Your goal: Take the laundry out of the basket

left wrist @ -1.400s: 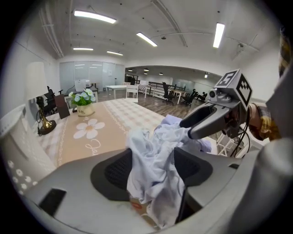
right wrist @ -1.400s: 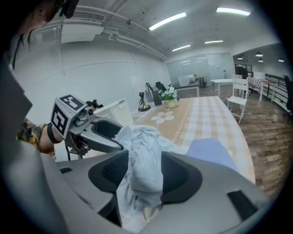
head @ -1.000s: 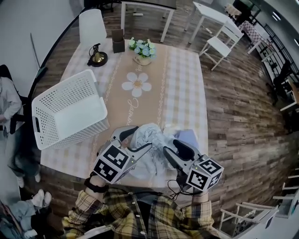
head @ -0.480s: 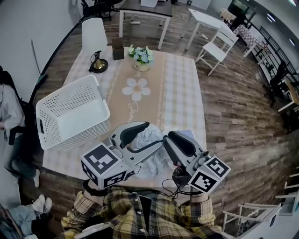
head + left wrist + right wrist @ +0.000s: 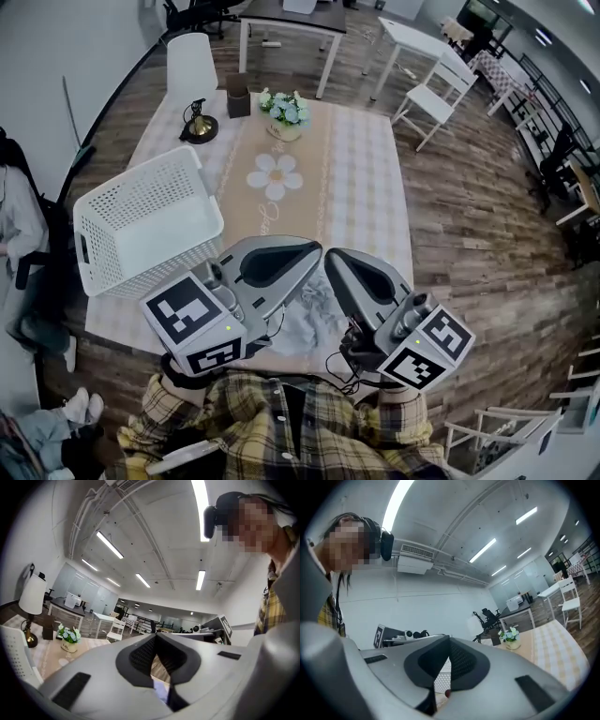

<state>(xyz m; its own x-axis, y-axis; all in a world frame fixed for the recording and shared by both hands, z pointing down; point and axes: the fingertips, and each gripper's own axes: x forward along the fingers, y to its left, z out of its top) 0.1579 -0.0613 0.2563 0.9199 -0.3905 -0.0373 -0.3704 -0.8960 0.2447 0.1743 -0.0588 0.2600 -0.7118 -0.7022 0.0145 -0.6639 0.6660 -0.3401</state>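
The laundry [image 5: 315,317], a pale grey-blue crumpled heap, lies on the checked tablecloth [image 5: 367,178] at the near edge, mostly hidden under my two grippers. The white perforated basket [image 5: 141,223] lies tipped on its side at the table's left. My left gripper [image 5: 313,249] and right gripper [image 5: 332,257] are held side by side high above the heap, pointing level. Both have just closed, with nothing between the jaws. The left gripper view shows the left gripper [image 5: 156,636] with its dark pads together, and in the right gripper view the right gripper [image 5: 449,640] is also shut and empty.
At the table's far end stand a brass lamp [image 5: 198,122], a brown box [image 5: 238,97] and a flower pot [image 5: 284,112]. White chairs [image 5: 429,86] and another table stand beyond on the wood floor. A seated person [image 5: 13,220] is at the left.
Both grippers rose from the laundry heap towards the camera and levelled out. Their jaws, open earlier, are now shut. The laundry stayed on the table.
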